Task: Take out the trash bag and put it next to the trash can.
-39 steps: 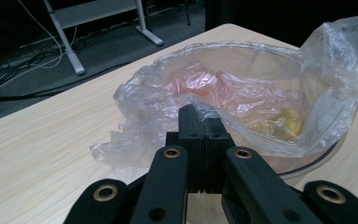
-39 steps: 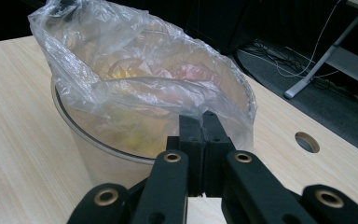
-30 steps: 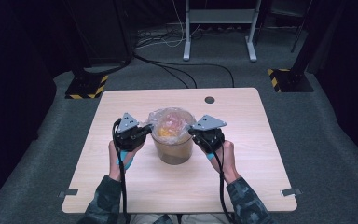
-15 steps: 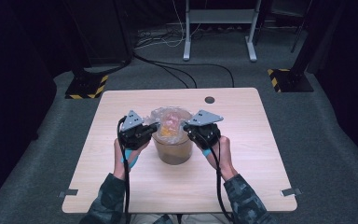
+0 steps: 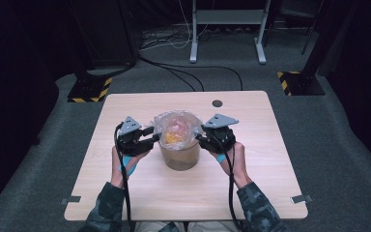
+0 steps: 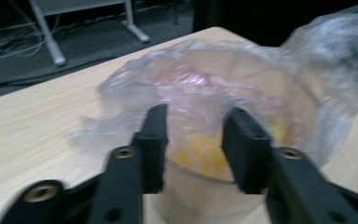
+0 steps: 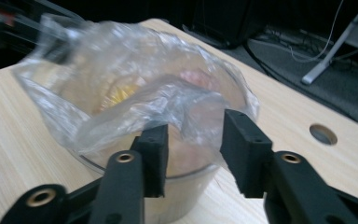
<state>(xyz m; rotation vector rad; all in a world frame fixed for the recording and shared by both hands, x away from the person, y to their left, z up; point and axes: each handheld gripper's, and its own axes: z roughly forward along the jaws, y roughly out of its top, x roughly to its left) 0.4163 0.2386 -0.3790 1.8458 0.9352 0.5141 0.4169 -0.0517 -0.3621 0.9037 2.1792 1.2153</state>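
Your left claw (image 5: 153, 137) and right claw (image 5: 199, 138), both with jaws apart, flank the tub (image 5: 179, 155) mid-counter (image 5: 125, 188); pinch the bag (image 5: 176, 126) film at each rim side evenly, and pull outward gently so the yellow food (image 5: 170, 137) stays inside
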